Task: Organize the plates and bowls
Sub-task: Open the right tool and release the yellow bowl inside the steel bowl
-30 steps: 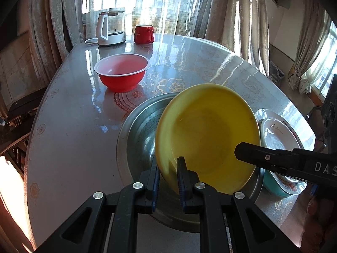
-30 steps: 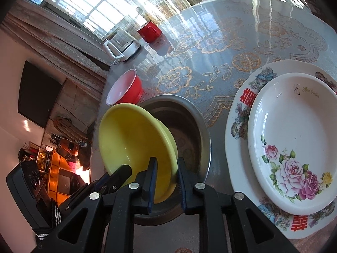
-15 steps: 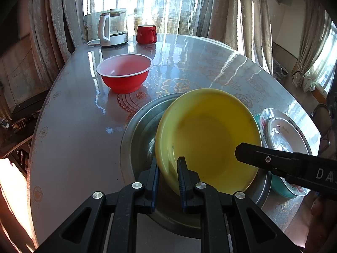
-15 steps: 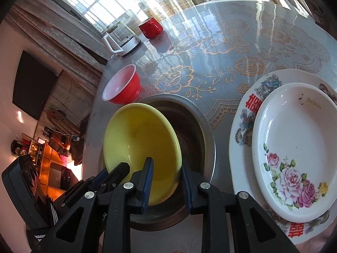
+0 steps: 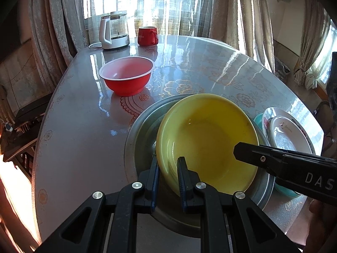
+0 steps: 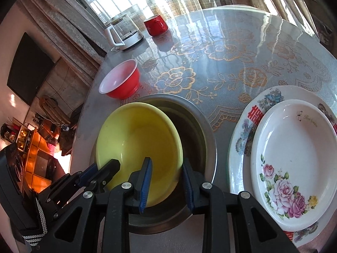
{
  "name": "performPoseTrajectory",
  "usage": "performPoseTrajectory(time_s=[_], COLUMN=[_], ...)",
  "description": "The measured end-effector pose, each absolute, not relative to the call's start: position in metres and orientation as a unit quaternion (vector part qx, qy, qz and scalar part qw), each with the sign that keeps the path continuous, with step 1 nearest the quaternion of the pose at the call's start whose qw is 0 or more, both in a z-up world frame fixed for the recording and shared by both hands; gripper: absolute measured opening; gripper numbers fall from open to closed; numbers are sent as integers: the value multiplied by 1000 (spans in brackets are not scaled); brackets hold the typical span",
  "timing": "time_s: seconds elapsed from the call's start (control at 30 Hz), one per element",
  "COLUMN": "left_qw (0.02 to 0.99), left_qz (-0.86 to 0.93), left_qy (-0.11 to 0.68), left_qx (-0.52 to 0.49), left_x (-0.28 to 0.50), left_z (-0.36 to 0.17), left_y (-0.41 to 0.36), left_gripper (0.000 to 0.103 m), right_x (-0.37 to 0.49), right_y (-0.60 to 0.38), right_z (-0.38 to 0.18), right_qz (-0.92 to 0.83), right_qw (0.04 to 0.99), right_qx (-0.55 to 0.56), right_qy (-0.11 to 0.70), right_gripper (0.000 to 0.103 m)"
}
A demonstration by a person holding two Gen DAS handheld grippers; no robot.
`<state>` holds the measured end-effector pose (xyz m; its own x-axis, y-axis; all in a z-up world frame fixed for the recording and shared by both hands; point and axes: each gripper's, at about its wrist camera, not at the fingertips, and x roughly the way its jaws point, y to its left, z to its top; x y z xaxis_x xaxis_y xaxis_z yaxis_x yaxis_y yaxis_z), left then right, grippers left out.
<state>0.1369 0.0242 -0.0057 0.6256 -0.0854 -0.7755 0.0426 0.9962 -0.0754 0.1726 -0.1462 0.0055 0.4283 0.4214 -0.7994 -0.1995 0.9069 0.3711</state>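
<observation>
A yellow bowl [image 5: 206, 143] leans tilted inside a steel basin [image 5: 139, 139] on the round table. My left gripper [image 5: 168, 168] is shut on the bowl's near rim, one pad inside and one outside. In the right wrist view the same yellow bowl [image 6: 137, 143] has its right rim between the fingers of my right gripper [image 6: 166, 168], which stands open with a clear gap at the inner pad. A red bowl [image 5: 126, 78] sits alone beyond the basin. A floral white plate [image 6: 294, 151] lies stacked on a larger patterned plate [image 6: 246, 126] to the right.
A glass kettle [image 5: 113, 33] and a red mug [image 5: 147, 35] stand at the table's far edge by the curtains. A teal dish [image 5: 258, 119] peeks out under the stacked plates. The table edge runs close along the left of the basin.
The right gripper's fingers have spread apart and let go of the yellow bowl's rim. The bowl has settled lower into the basin. The left gripper keeps its hold.
</observation>
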Motion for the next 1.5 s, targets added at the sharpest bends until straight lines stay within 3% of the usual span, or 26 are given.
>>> performPoseTrajectory(time_s=[1.1, 1.4, 1.5], left_qw=[902, 909, 915], left_qz=[-41, -48, -52], left_qy=[430, 412, 397], left_qx=[-18, -43, -46], left_x=[141, 133, 127], left_z=[-5, 4, 11], left_y=[27, 33, 31], left_gripper=[20, 37, 53], right_x=[169, 166, 167], right_y=[-155, -155, -155], right_z=[16, 14, 14], right_qz=[166, 179, 180], right_qw=[852, 847, 846], right_qx=[106, 120, 124], right_qy=[485, 486, 487], right_gripper=[32, 31, 31])
